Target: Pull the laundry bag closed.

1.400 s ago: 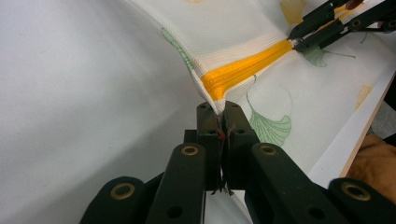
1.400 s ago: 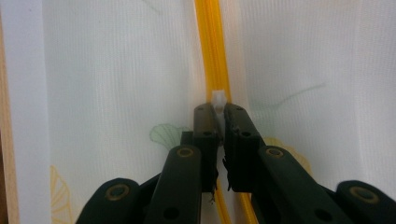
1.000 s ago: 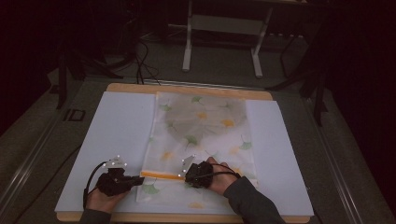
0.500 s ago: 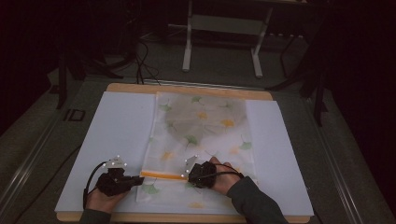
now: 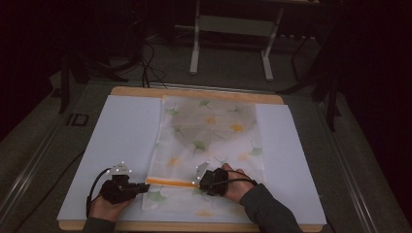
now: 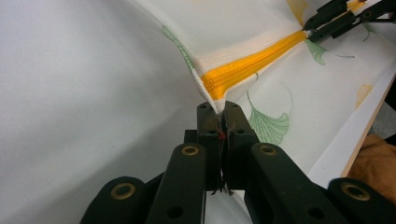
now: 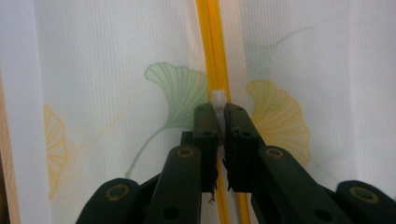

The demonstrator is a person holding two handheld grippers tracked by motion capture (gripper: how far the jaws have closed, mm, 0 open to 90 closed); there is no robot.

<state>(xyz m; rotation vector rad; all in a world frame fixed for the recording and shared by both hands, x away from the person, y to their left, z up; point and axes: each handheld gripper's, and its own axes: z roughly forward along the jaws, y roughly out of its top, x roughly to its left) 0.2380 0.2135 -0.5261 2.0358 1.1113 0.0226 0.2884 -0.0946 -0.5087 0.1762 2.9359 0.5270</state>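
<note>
A white mesh bag (image 5: pixel 209 141) printed with green and yellow ginkgo leaves lies flat on the table, with an orange zipper (image 5: pixel 170 182) across its near end. My left gripper (image 5: pixel 144 186) is shut on the bag's corner (image 6: pixel 217 103) at the zipper's left end, lifting the fabric slightly. My right gripper (image 5: pixel 198 181) is shut on the white zipper pull (image 7: pixel 218 99), which sits on the orange zipper (image 7: pixel 212 51). In the left gripper view the right gripper (image 6: pixel 312 26) shows far along the zipper (image 6: pixel 252 65).
A white sheet (image 5: pixel 121 141) covers the wooden table (image 5: pixel 194 92). The table's near edge (image 5: pixel 204 227) runs just below both hands. A metal stand (image 5: pixel 233 29) is on the dark floor beyond the far edge.
My right gripper has moved slightly rightward along the zipper with the pull. The left gripper has stayed in place on the bag's corner.
</note>
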